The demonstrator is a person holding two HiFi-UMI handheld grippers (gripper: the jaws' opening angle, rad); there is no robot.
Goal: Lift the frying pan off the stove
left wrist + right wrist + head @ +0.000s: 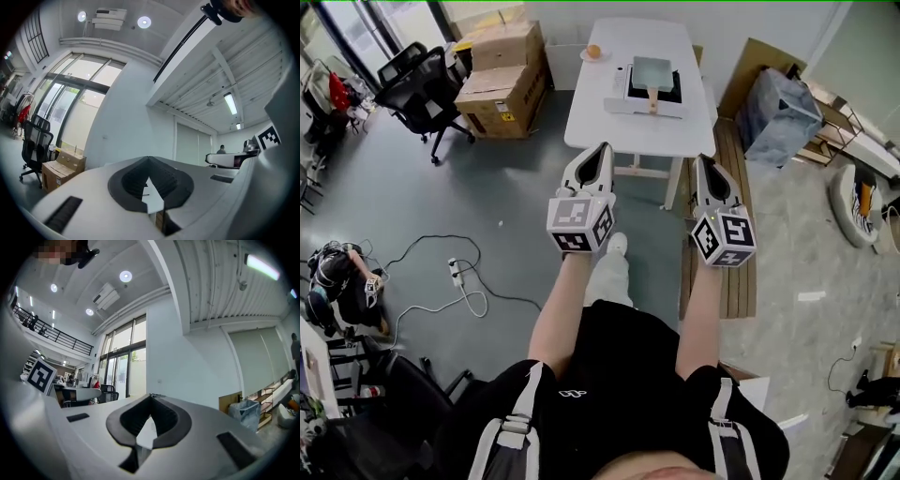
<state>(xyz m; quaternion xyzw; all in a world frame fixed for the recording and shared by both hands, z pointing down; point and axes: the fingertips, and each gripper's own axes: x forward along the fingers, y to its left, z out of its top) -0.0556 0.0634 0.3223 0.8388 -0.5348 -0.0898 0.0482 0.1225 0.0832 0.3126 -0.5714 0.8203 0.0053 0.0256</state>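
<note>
so the person's wearing a black short-sleeved t-shirt [619, 361] with a tiny white logo [571, 394] on the chest, bottom middle of the head view, plus two light grey harness straps [517, 412] with dark buckles over the shoulders. Pale trousers [609, 277] and a white shoe [617, 244] show mid-frame. The left gripper [604, 148] and right gripper [705, 161] are pale grey plastic shells, each with a cube of black-and-white square markers [579, 223] and dark ribbed pads [133, 180] inside
</note>
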